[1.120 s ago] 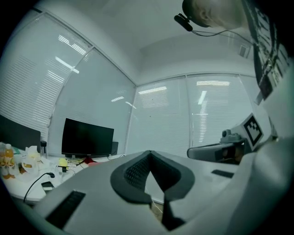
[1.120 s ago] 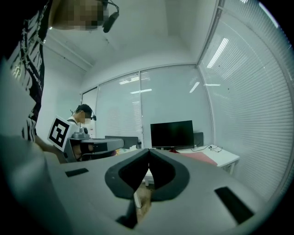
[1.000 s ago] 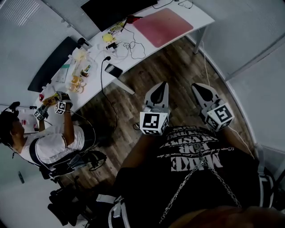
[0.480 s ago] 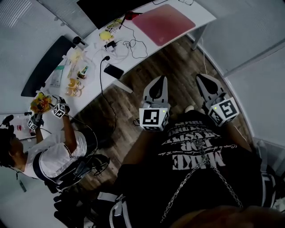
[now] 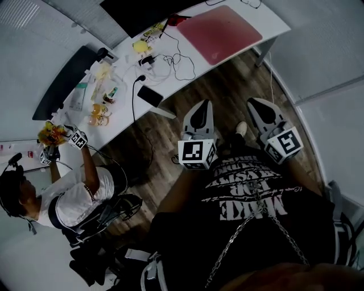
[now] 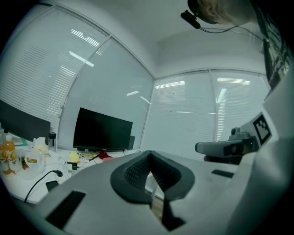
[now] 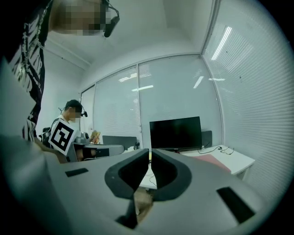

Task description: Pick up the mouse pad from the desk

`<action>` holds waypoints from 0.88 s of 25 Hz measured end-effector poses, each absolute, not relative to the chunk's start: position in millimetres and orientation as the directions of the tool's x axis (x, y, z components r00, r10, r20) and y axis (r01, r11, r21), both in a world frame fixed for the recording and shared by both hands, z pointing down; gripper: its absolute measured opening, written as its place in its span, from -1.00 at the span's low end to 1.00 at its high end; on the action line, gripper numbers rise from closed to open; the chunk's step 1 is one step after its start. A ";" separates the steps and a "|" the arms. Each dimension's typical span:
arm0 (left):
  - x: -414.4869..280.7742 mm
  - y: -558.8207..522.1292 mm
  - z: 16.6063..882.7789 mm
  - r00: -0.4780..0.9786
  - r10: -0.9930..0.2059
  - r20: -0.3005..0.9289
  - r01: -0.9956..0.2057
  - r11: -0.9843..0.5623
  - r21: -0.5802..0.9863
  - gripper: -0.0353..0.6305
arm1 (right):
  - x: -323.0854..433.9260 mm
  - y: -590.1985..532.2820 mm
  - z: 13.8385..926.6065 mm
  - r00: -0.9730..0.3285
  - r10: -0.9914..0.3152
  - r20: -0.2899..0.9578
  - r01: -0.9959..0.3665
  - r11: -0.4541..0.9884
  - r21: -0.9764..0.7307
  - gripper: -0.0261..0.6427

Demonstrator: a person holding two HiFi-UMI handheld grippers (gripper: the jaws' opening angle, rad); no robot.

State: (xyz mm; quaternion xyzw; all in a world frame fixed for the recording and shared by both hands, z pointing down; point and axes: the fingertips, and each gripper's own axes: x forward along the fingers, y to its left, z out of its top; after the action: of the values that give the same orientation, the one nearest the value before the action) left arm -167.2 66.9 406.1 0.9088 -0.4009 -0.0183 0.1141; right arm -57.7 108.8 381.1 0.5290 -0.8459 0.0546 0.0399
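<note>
Approach is the step I judge to be in hand, since nothing has been grasped yet. The pad (image 5: 219,31), a flat pink sheet, lies at the right end of the table (image 5: 272,17), close to the front edge and the end corner. A dark monitor (image 5: 136,14) stands behind it, and loose cables (image 5: 170,59) trail off to its left.

I have the left claw (image 5: 203,103) and the right claw (image 5: 253,103) side by side over the wooden floor, both pointing toward the table and well apart from it. In each claw's own view the jaws are together with nothing between them. The right one looks across at the pad (image 7: 212,160) beyond its tips.

Next, I think, I need to close the gap to the front edge near the pad and part the jaws of one claw before it arrives. The pad is thin and sits flush, so a straight pinch from above would likely slip. I would work a jaw under the edge nearest the table's rim, or drag the pad until it overhangs, then clamp and lift. The second claw could steady the far side.
</note>
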 end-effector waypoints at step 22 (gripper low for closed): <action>-24.1 -56.7 400.5 0.610 -0.778 0.148 -0.786 -0.572 0.235 -0.88 | 75.9 -25.0 369.3 -0.589 -0.803 0.090 -0.806 0.576 -0.133 -0.92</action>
State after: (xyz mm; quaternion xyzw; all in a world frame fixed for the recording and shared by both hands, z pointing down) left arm -24.1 -56.7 400.5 0.8864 -0.4411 0.0139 0.1396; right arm 75.9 -25.0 369.3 0.4532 -0.8878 0.0798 0.0099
